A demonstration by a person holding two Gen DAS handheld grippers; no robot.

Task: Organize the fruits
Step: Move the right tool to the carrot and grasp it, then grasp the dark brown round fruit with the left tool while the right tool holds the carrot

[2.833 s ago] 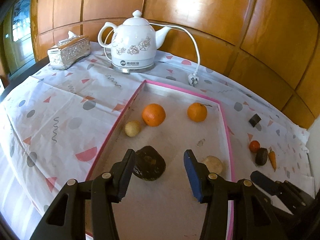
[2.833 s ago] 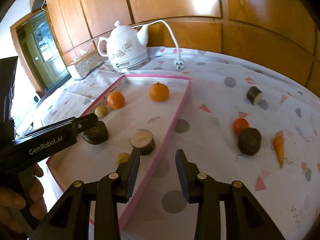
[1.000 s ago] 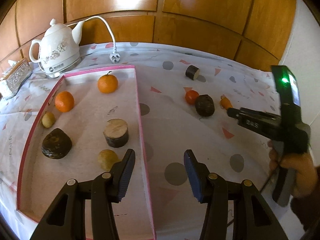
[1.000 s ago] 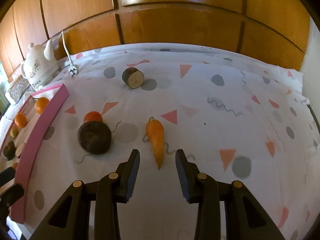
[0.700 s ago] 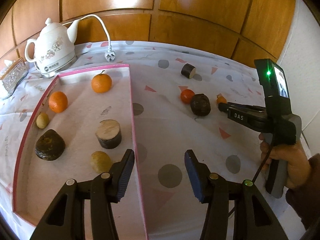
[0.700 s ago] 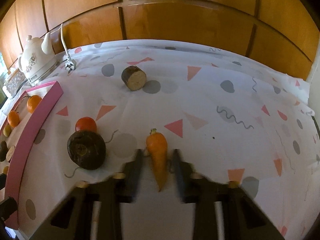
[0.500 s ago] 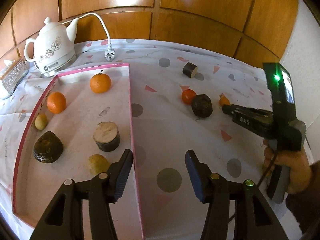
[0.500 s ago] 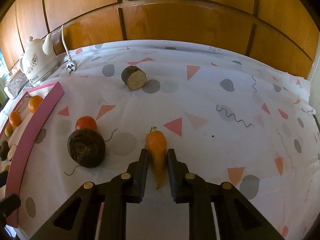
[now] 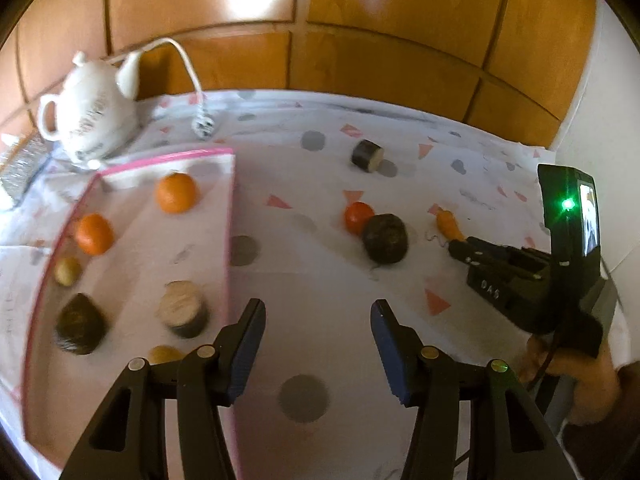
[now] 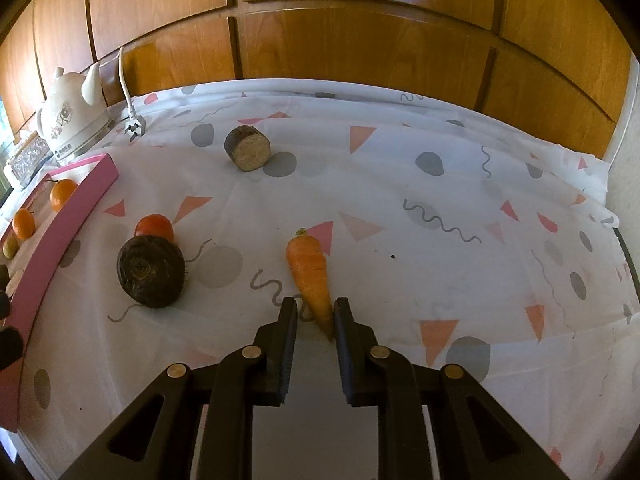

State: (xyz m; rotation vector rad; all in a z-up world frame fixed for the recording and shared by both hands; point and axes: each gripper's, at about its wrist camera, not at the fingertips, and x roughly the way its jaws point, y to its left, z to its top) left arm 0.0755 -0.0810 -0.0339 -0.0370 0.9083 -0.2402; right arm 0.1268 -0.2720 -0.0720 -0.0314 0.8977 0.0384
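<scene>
- Jaws of our right tool [image 10: 314, 316] have just been closing, and the pads now pinch the thin tip of the carrot [image 10: 310, 276], which lies on the tabletop [image 10: 400, 208] with its leafy end pointing away from us.
- Grip looks made, so we judge the lift toward the pink-rimmed tray [image 10: 60, 224] comes next.
- Our left tool [image 9: 318, 334] stands partly open with nothing between its jaws, above bare cloth just right of the tray rim.
- Round dark root [image 10: 151, 271] and red tomato [image 10: 154, 227] sit between carrot and tray, touching each other; we would carry over them.
- Cut log-like piece [image 10: 248, 147] lies well apart, toward the wall.
- Room inside the tray looks ample beside the two oranges [image 9: 176, 192].
</scene>
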